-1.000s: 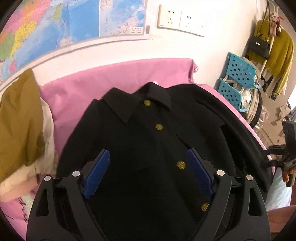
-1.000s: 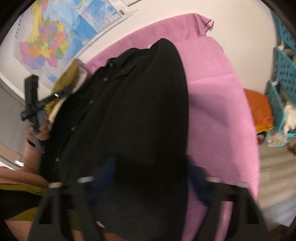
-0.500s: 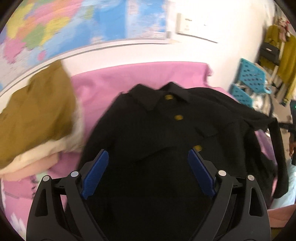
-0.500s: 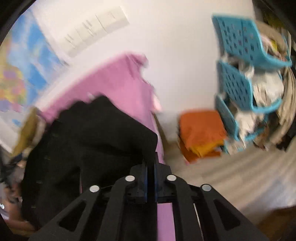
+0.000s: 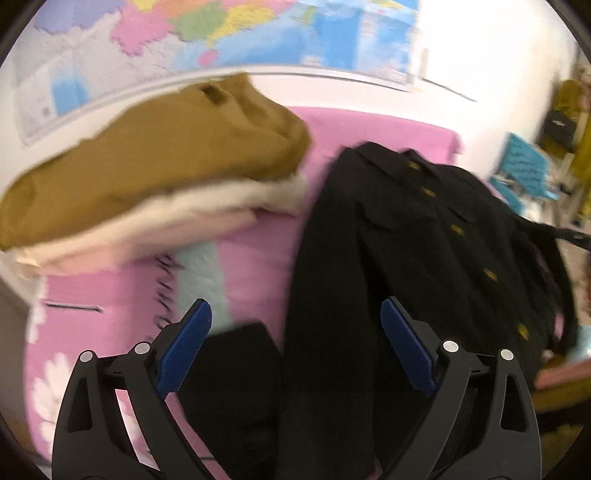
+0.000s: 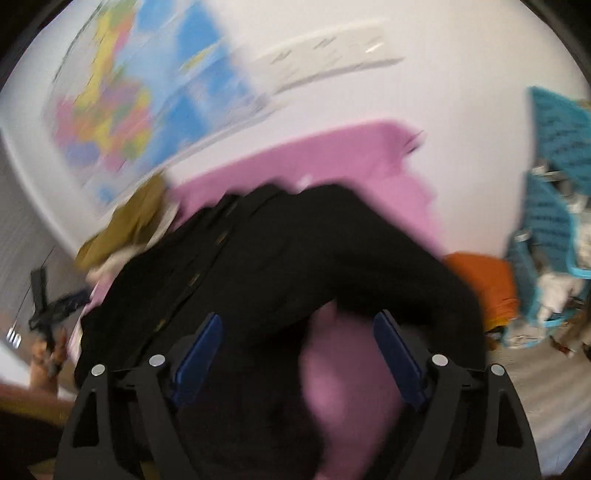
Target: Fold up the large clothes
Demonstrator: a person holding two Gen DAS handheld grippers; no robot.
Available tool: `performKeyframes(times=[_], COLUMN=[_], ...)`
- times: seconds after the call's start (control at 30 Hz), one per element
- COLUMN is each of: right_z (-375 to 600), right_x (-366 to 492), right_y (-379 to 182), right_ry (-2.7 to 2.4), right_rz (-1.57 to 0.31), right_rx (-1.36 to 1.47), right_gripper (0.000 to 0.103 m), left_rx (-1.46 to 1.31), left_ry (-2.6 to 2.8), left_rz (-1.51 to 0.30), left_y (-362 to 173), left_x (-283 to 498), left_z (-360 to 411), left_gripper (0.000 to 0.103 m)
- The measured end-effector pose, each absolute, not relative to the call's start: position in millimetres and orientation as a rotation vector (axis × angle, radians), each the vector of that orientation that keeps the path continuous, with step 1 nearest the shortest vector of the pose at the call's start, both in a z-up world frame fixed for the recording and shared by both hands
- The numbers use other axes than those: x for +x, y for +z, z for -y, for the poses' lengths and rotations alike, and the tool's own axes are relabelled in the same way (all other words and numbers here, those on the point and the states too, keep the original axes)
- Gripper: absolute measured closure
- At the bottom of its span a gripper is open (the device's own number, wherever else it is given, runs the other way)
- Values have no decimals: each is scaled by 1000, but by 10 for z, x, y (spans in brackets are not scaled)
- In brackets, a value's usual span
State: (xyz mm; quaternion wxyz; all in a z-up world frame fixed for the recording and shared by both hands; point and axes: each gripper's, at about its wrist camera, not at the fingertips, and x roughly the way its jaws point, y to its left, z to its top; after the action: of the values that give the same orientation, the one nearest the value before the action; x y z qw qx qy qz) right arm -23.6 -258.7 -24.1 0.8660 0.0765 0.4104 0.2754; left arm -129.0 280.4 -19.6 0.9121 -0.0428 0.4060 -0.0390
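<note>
A black coat (image 5: 424, 240) with gold buttons lies front up on the pink bed sheet (image 5: 251, 266). In the left wrist view one long sleeve runs down the coat's left side. My left gripper (image 5: 295, 306) hovers above that sleeve, its jaws still opening, the blue pads (image 5: 184, 347) clear of the cloth. In the blurred right wrist view the black coat (image 6: 295, 251) has its other sleeve laid across the body. Above it my right gripper (image 6: 298, 317) has its jaws opening, with nothing pressed between them.
A stack of folded clothes (image 5: 166, 155), mustard on top, sits on the bed left of the coat. Blue plastic baskets (image 6: 554, 177) and an orange cloth pile (image 6: 484, 280) stand on the floor right of the bed. A map (image 5: 258, 29) hangs on the wall behind.
My left gripper swept to the left, from over the coat's front to its left sleeve. The right jaws, shut half a second ago, now stand wide apart above the coat.
</note>
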Motion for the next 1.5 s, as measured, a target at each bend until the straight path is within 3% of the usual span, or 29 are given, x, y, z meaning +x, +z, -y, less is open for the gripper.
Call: performKeyframes(times=[0.13, 0.2, 0.23, 0.27, 0.4, 0.53, 0.6, 0.63, 0.67, 0.8, 0.87, 1.07, 1.17, 1.33, 1.43, 1.5], right_z=[2264, 2203, 2191, 2153, 2173, 2176, 2167, 2168, 2168, 2221, 2280, 2397, 2380, 2331, 2311, 2289], right_x=[-195, -185, -191, -219, -217, -217, -198, -192, -192, -236, -310, -530, -608, -683, -737, -769], right_y=[-622, -734, -770, -793, -812, -841, -846, -843, -841, -832, -809, -793, -828, -848, -865, -862], right_ry=[653, 660, 660, 658, 648, 634, 633, 632, 631, 633, 656, 701, 698, 673, 662, 628], right_rz=[-988, -1017, -1023, -1031, -1034, -1039, -1028, -1026, -1025, -1032, -1027, -1012, -1013, -1000, -988, -971], right_rx=[160, 172, 172, 181, 194, 198, 198, 196, 194, 210, 220, 228, 208, 157, 137, 100], right_gripper=[21, 21, 21, 21, 21, 21, 21, 21, 21, 21, 21, 13, 10, 8, 8, 25], left_rx=[-14, 19, 11, -17, -132, -174, -65, -27, 35, 40, -3, -171, -185, -120, -124, -145], left_ry=[-117, -86, -66, -37, 38, 270, 460, 514, 589, 554, 460, -54, -230, -284, -293, -306], left_rz=[-880, -919, -955, -974, -890, -833, -882, -906, -936, -888, -769, -626, -693, -902, -975, -984], left_y=[-387, -485, -540, -549, -226, 118, 27, -39, -143, -145, 40, 232, 25, -476, -715, -793], left_x=[-1368, -1328, -1282, -1243, -1239, -1122, -942, -883, -815, -976, -1270, -1932, -2034, -1960, -1946, -1911], left_z=[-2662, -2597, -2629, -2711, -3116, -3589, -3670, -3685, -3676, -3515, -3402, -2972, -2740, -2342, -2269, -2247], left_gripper=[9, 45, 73, 93, 96, 89, 64, 44, 36, 38, 27, 25, 18, 19, 9, 9])
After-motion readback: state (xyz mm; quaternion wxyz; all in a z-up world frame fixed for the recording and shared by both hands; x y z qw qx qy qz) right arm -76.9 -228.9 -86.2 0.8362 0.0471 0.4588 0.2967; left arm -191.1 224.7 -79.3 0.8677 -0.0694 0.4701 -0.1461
